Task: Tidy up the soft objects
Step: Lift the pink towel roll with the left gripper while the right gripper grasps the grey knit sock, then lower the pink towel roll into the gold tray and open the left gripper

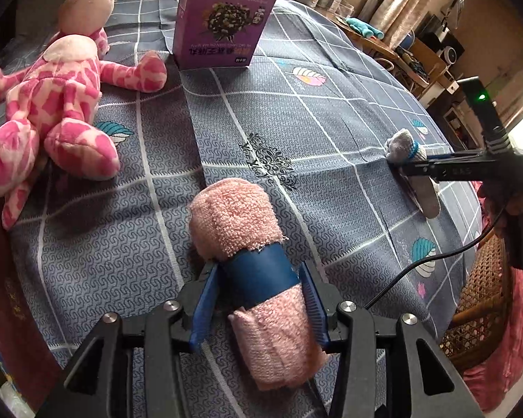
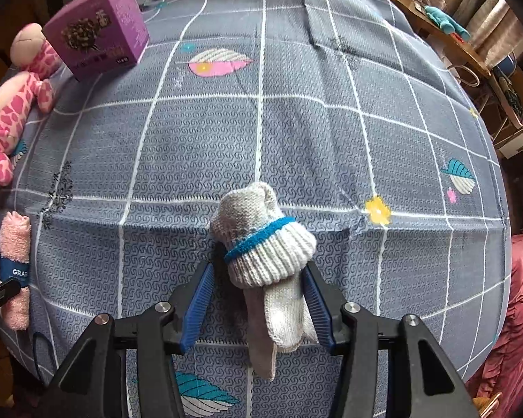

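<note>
A rolled pink towel (image 1: 247,254) with a blue paper band lies on the grey checked bedsheet (image 1: 331,111) between the blue pads of my left gripper (image 1: 258,282). The jaws sit close on both sides of the band. A rolled grey-white sock bundle (image 2: 265,244) with a blue stripe lies between the pads of my right gripper (image 2: 258,285), which flank it. The sock (image 1: 406,148) and right gripper (image 1: 401,169) show at the right of the left wrist view. The towel (image 2: 15,244) shows at the left edge of the right wrist view.
A pink spotted plush giraffe (image 1: 52,104) lies at the far left of the bed. A purple box (image 1: 219,24) stands upright at the back. A wicker chair (image 1: 484,299) and a cluttered wooden desk (image 1: 383,45) stand to the right of the bed.
</note>
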`<state>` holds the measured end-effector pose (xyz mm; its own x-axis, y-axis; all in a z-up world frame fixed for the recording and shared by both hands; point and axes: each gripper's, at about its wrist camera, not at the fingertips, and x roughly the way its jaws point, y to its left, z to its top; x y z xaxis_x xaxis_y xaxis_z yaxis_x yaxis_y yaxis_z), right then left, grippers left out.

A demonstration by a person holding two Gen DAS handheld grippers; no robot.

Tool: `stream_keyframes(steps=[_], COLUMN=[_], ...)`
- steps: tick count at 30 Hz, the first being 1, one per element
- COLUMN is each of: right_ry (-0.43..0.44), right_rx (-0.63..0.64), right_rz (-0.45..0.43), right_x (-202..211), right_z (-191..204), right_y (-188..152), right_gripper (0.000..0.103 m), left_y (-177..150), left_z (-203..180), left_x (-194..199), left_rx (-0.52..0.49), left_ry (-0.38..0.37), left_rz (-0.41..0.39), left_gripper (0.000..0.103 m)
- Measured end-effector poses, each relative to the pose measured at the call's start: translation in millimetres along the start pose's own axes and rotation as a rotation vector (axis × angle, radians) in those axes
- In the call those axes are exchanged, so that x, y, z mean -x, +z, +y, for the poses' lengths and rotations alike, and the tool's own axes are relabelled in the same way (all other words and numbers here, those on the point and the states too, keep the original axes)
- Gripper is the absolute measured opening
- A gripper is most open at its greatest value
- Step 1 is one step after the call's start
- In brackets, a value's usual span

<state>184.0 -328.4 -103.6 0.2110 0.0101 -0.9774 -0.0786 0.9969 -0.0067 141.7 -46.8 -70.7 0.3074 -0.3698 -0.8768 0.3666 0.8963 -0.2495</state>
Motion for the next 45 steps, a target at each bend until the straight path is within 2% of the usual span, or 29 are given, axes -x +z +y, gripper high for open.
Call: stream_keyframes(steps=[1,2,3,6,11,13,17,23,32,39,45], right_ry=[-0.012,-0.023,-0.014,0.012,0.221,0.245,0.237,0.208,0.171,0.132,0.108], right_rx=[-0.006,-0.010,-0.011,0.007,0.063,0.088,0.084,0.138,0.177,0.211,0.233], right_rz=[-0.002,-0.028,-0.051,-0.130,-0.182,-0.177,-0.136,-0.171,-0.185,-0.199,-0.213], right_x=[-1,2,8,31,49,42,10,-1,-4,-2,1], right_z=[1,1,3,16,66,92,118,127,133,141,144], right_y=[0,0,0,-7,-17,-22,-26,-35,-33,-38,-43], right_gripper=[0.042,0.030,0.027,0.027,0.027,0.027,0.027,0.031,0.032,0.032,0.032], left_y=[0,0,-2,-10,-17,-17,-21,-32,-47,-67,-106], left_z=[-1,-3,-4,-2,0,1,2,2,12,52,116], left_x=[-1,-2,-4,-9,-8,-7,-5,18,79,134,173], left_rx=[0.006,0.008,0.011,0.025,0.046,0.058,0.061,0.056,0.087,0.185,0.327], left_ry=[0.005,0.013,0.023,0.024,0.022,0.019,0.030,0.067,0.107,0.162,0.281], left_rz=[-0.006,-0.012,-0.015,-0.030,-0.065,-0.073,-0.094,-0.169,-0.291,-0.370,-0.394], left_gripper=[0.051,0.052,0.053,0.053,0.053,0.053,0.042,0.041,0.041,0.041,0.041])
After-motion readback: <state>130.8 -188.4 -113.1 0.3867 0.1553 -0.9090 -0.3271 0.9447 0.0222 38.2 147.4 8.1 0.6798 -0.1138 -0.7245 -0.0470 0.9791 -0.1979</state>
